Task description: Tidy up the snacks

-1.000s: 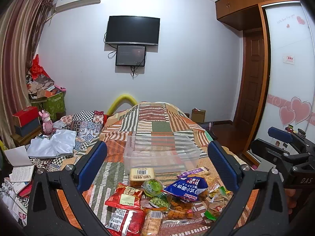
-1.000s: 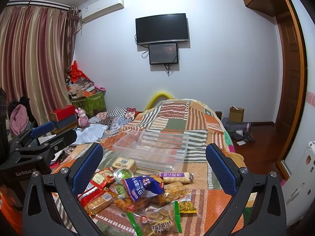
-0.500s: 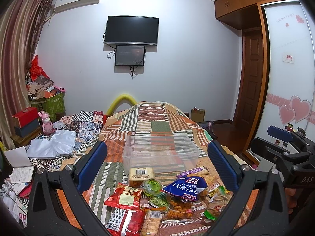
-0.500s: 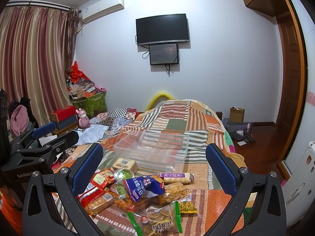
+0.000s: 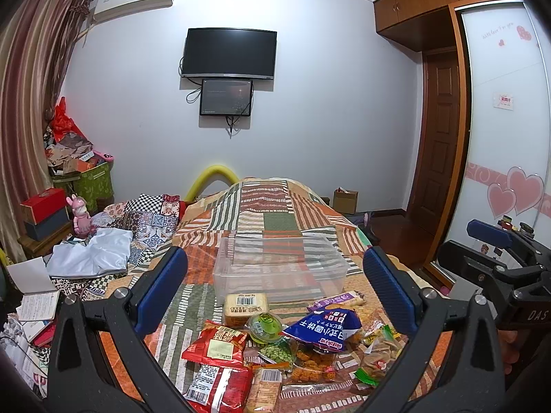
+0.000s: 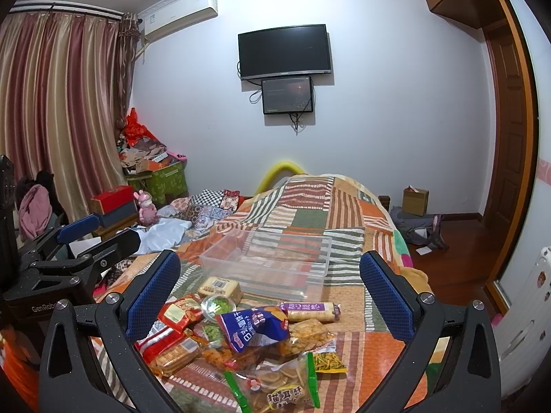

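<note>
The heap of packaged snacks is lying on the striped patchwork bedspread, and just beyond it, on the far side from both cameras, the clear rectangular plastic bin is sitting empty with its long axis running left to right. The tan barcode-labelled block is touching or nearly touching the bin's near wall, with the small round green-lidded cup just in front of it and the blue crinkled bag beside that. The purple-wrapped roll is lying crosswise, parallel to the bin's long side, at the right of the heap. The left gripper is hovering above the near edge of the pile with its blue-padded jaws spread wide, gripping nothing; the right gripper is likewise gaping wide and empty. Everything to be moved is lying forward and below both tools, with the bin straight ahead past the snacks. Judging by the views, the red packets are sitting nearer the left gripper, while the clear green-edged biscuit bag and the purple roll are falling closer to the right one, so each side probably has its own nearest pick.
</note>
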The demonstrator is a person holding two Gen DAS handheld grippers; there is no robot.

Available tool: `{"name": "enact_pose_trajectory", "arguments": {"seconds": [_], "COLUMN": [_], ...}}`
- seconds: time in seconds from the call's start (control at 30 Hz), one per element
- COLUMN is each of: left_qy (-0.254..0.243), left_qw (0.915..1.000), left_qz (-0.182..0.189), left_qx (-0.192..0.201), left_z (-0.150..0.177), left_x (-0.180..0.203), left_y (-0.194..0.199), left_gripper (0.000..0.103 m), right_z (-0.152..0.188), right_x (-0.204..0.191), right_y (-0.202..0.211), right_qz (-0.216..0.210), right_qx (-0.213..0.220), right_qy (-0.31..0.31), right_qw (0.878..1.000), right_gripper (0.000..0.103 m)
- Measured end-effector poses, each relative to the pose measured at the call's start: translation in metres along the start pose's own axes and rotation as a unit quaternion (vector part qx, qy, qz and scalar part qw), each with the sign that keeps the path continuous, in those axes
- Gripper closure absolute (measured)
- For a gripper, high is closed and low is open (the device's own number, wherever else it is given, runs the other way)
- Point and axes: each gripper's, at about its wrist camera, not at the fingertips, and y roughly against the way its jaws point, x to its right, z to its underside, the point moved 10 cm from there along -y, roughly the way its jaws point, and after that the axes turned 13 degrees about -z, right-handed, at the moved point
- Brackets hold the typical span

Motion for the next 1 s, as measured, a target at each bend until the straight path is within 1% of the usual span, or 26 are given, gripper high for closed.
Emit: {"name": "enact_pose_trajectory", "arguments": {"seconds": [0.7, 0.9, 1.0], "left_qy": [-0.003, -0.004, -0.005], "left_qw": [1.0, 0.9999, 0.9998], "left_qz": [0.003, 0.005, 0.004], "left_qx": [0.0, -0.008, -0.02], "left_z": [0.003, 0.005, 0.01], "left_x": [0.005, 0.004, 0.004], "left_y": [-0.001, -0.006, -0.014], "left_gripper": [0.0, 0.0, 0.0], "right_z": [-0.004, -0.002, 0.003], "right_x": [-0.005, -0.003, 0.002], "right_y": [0.001, -0.002, -0.007], "right_qz": [-0.003, -0.004, -0.003], "right_qx": [0.002, -0.002, -0.008], "right_qy": [0.001, 0.0, -0.003], "right_qw": [1.0, 1.0, 1.0], "right_gripper": [0.0, 0.0, 0.0]}}
